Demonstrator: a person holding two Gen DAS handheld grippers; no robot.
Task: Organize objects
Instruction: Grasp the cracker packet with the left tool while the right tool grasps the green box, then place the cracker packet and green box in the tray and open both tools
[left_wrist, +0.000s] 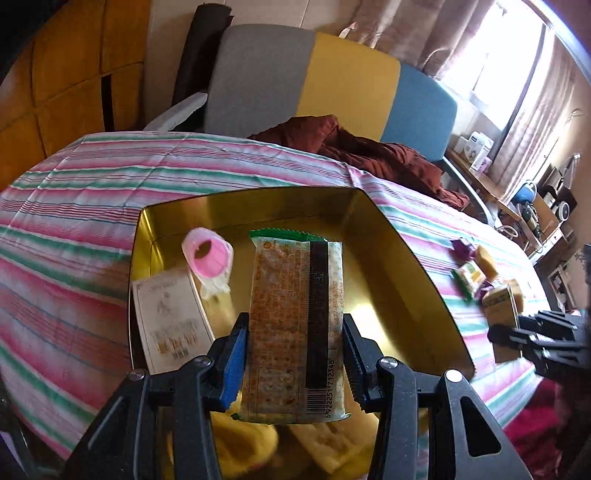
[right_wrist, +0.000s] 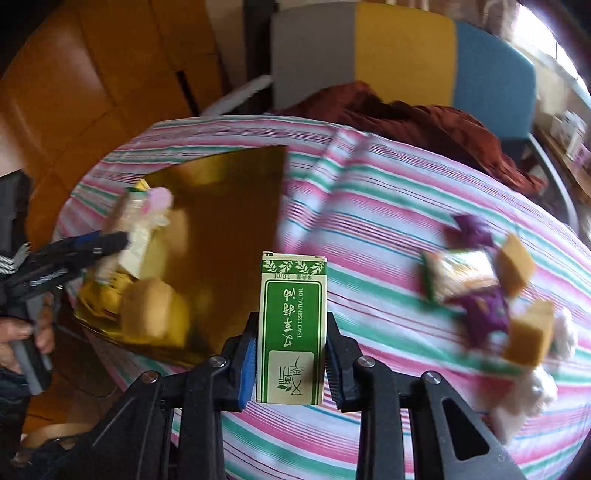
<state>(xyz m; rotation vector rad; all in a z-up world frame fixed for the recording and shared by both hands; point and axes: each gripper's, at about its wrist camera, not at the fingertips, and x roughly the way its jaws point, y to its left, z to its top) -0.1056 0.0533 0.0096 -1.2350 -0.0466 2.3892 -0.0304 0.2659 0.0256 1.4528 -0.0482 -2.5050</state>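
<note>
My left gripper (left_wrist: 295, 354) squeezes a cracker packet (left_wrist: 295, 325) over the gold tin (left_wrist: 399, 251). My right gripper (right_wrist: 290, 363) is pinched tight on a green oil box (right_wrist: 291, 325) above the striped cloth (right_wrist: 369, 229). Next I think both go down into the tin, gently.

The tin (left_wrist: 391, 236) looks like glossy gold metal that mirrors the things inside. My cracker pack (left_wrist: 295, 325) is shiny plastic film. The green box (right_wrist: 291, 332) is matt cardboard. The striped cloth (left_wrist: 74, 206) on the surface is smooth woven fabric.
</note>
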